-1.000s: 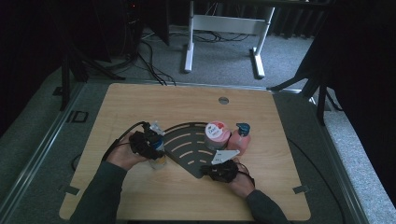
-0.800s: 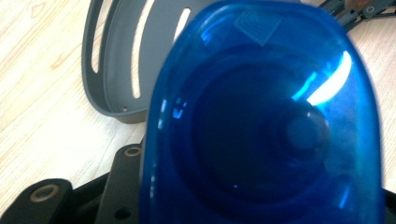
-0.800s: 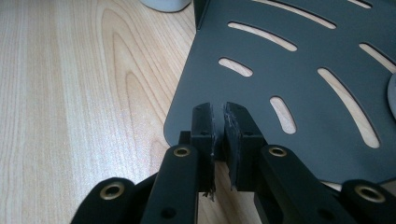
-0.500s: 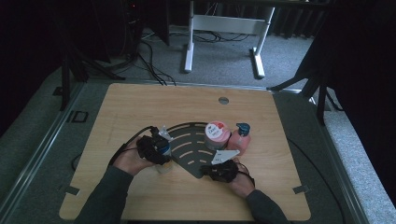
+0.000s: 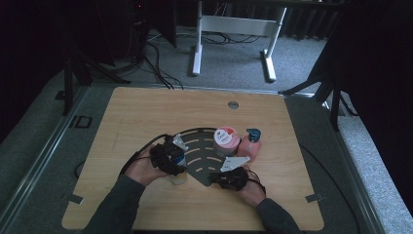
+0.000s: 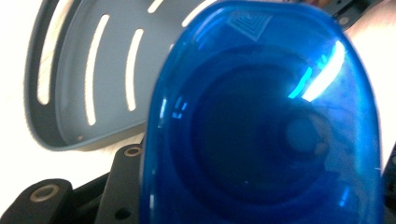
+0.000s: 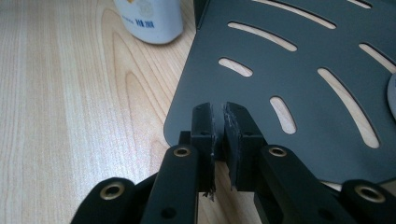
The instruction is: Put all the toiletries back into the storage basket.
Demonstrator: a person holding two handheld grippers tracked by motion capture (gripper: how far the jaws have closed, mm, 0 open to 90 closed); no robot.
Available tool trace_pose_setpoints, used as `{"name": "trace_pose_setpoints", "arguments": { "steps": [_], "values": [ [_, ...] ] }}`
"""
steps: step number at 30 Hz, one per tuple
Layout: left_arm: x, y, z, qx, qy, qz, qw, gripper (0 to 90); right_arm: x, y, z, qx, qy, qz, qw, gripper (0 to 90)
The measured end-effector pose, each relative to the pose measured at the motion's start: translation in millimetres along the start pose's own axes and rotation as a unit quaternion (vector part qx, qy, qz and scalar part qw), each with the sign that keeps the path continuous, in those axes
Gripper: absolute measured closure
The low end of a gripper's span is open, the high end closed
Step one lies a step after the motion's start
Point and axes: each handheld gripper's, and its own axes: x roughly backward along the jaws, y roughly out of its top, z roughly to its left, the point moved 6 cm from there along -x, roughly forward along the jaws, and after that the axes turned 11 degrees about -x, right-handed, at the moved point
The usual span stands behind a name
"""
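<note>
While your right gripper (image 7: 219, 140) pinches the slotted dark-grey fan-shaped tray's (image 7: 299, 70) near corner to steady it, your left gripper (image 5: 168, 158) grasps the blue-capped pale bottle (image 6: 264, 121) beside its left edge.

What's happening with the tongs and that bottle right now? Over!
Left tongs shut on blue-capped bottle, beside the dark slotted tray. Right tongs pinch the tray's near corner. Red-lidded tub and pink bottle on the tray's far side.
</note>
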Motion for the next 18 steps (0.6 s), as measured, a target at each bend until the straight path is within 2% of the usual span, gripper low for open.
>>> {"name": "trace_pose_setpoints", "arguments": {
  "steps": [5, 9, 18],
  "values": [
    [-4.7, 12.7, -4.8, -0.01, -0.008, 0.001, 0.9999, 55.2, 0.0, 0.1, -0.1, 0.001, -0.001, 0.0, 1.0, 82.3],
    [-7.4, 19.2, -4.6, -0.015, -0.007, -0.001, 0.9999, 55.2, 0.0, 0.3, -0.2, 0.002, -0.001, 0.0, 1.0, 82.3],
    [-14.5, 32.6, 0.2, -0.013, -0.003, 0.0, 0.9999, 55.2, 0.0, 0.3, 0.1, 0.002, -0.002, 0.001, 1.0, 82.3]
  ]
}}
